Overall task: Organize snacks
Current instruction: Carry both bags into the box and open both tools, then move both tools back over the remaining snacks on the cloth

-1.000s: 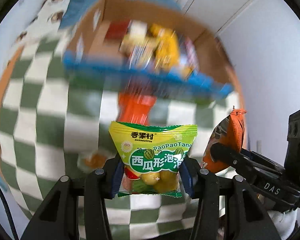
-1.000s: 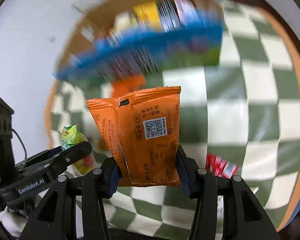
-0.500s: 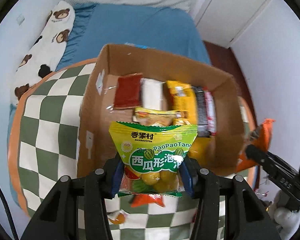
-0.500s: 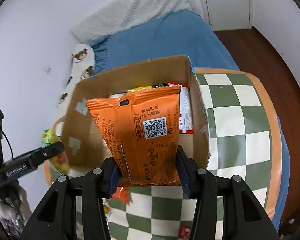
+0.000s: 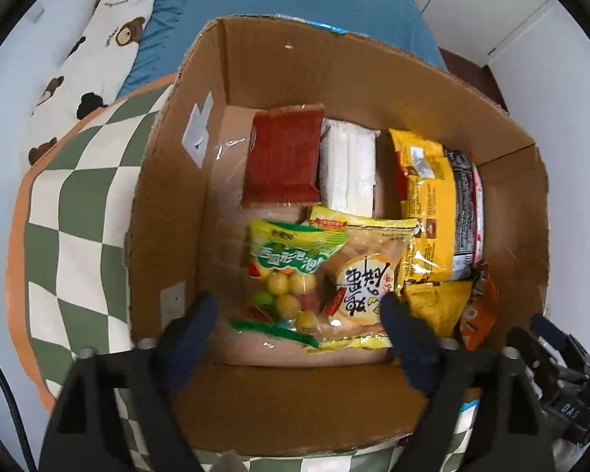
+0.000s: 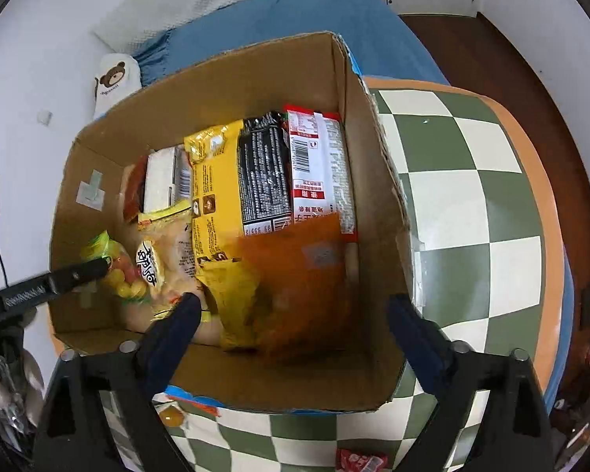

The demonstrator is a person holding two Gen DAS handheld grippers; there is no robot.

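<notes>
Both grippers over the cardboard box [image 5: 365,78], jaws spread wide, nothing between them. Big change vs half a sec ago: left gripper [image 5: 299,322] then clamped the green candy bag [image 5: 291,267], right gripper [image 6: 291,314] clamped the orange snack pack [image 6: 306,275]; both now let go.

Left wrist view: candy bag lies inside box at approx 6 o'clock of the floor, just beyond the fingertips, touching the pale rice-cracker bag [image 5: 365,279] at its 3 o'clock side. Red packet [image 5: 283,157] and white box [image 5: 350,169] toward 12 o'clock, yellow pack [image 5: 428,204] standing at 2–3 o'clock. Sliver of the orange pack also seen at 4 o'clock by the box wall.

Right wrist view: orange pack motion-blurred, prob. mid-drop or just landing, at 6 o'clock of box interior, over the yellow pack and in front of the black and red-white noodle packs [image 6: 295,173]. Can't tell if settled yet.

Meaning for task: two more snacks in the box, both tools free for next pick. Still left on the checkered cloth [image 6: 472,204]: red wrapper [image 6: 360,462] at 6 o'clock, small orange sweet [image 6: 172,417] at 7 o'clock, just outside the box. Likely next targets; pull up clear of box rim first.
</notes>
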